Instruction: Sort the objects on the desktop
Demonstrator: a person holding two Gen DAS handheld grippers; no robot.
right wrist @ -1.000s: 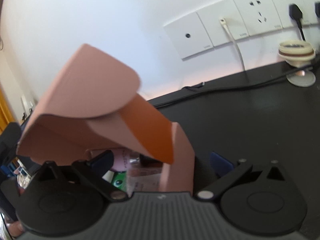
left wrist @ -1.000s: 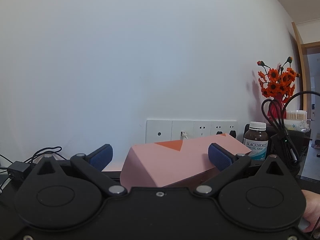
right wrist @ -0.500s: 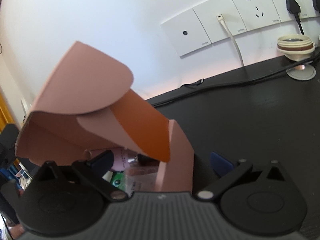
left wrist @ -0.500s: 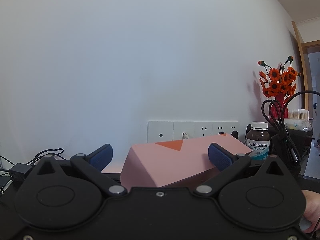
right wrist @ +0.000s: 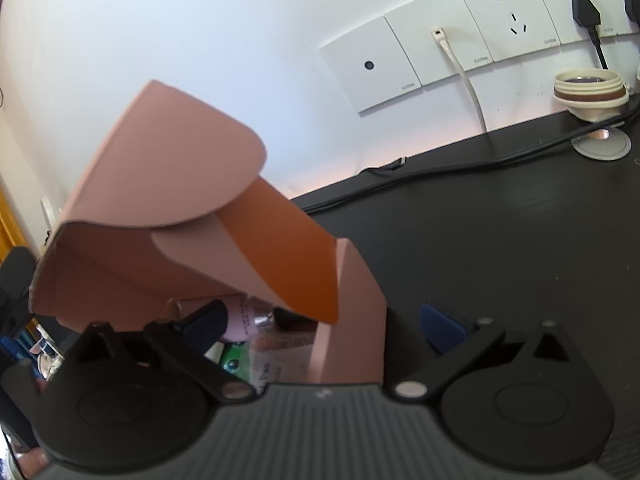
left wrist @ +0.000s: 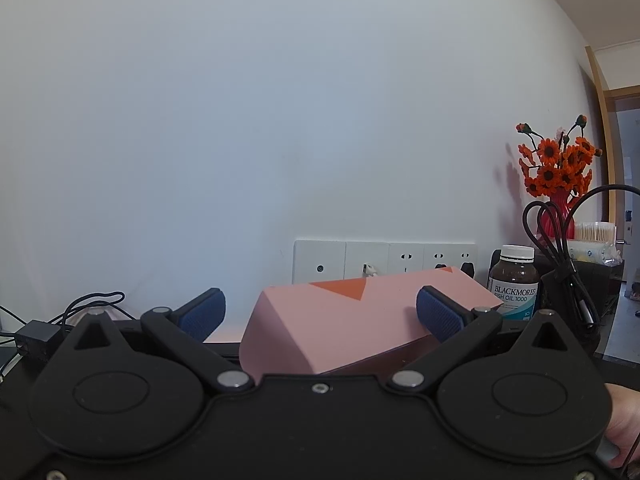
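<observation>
Pink box (right wrist: 168, 184) on the black desk (right wrist: 500, 248), the landmark for all positions below. It lies tipped, its long axis running roughly parallel to the wall of sockets (right wrist: 372, 68) behind it; in the left wrist view the box (left wrist: 360, 320) shows its closed pink face with an orange triangle. In the right wrist view its open end, with a rounded pink flap and an orange flap lifted, faces the right gripper (right wrist: 328, 320). The right gripper is the nearer: its jaws are spread, one blue finger reaching into the opening, the other outside the pink side wall, so that the wall stands between them without visible pinching. The left gripper (left wrist: 320, 312) is on the box's closed side, jaws spread wide and empty, the box between and beyond the fingertips. Contents of the box: a pale pink tube-like item, something green and printed packets, partly hidden. Beside the box's far end stands a brown supplement bottle (left wrist: 514, 284), near a coiled black cable (left wrist: 560, 248).
</observation>
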